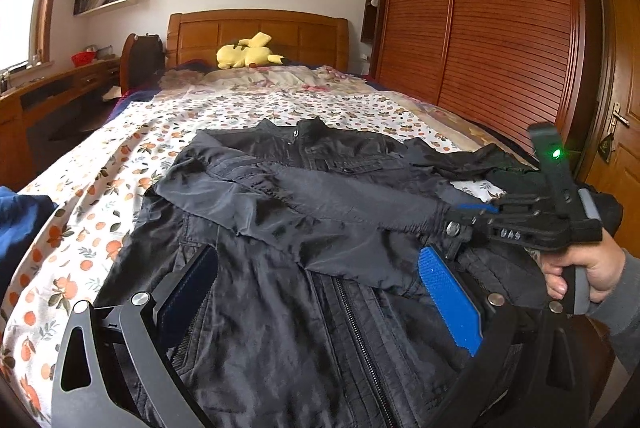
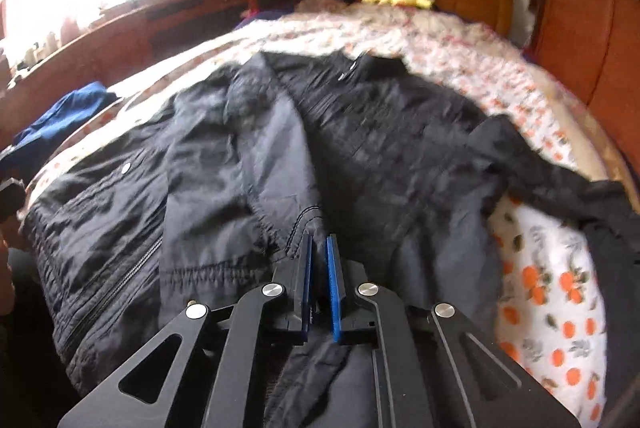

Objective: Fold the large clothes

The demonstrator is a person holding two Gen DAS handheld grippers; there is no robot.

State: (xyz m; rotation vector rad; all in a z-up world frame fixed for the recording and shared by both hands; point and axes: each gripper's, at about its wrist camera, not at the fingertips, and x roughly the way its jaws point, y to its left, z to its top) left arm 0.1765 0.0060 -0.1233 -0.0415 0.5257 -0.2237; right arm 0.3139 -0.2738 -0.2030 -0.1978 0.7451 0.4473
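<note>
A black zip-up jacket (image 1: 280, 328) lies front up on the bed, collar toward the headboard. Its grey-black sleeve (image 1: 320, 204) is laid across the chest. My left gripper (image 1: 318, 256) hovers wide open just above the jacket's lower front, with nothing gripped. My right gripper (image 1: 452, 216), held by a hand at the right, is shut on that sleeve's cuff. In the right wrist view the blue pads (image 2: 332, 268) pinch the cuff fabric of the sleeve (image 2: 272, 156) at my right gripper (image 2: 319, 242). The other sleeve (image 2: 560, 188) trails off to the right.
The floral bedsheet (image 1: 120, 164) surrounds the jacket. A yellow plush toy (image 1: 248, 54) sits by the wooden headboard. A blue garment (image 2: 64, 112) lies at the bed's left edge. A wooden wardrobe (image 1: 480, 28) stands on the right and a desk (image 1: 40, 96) on the left.
</note>
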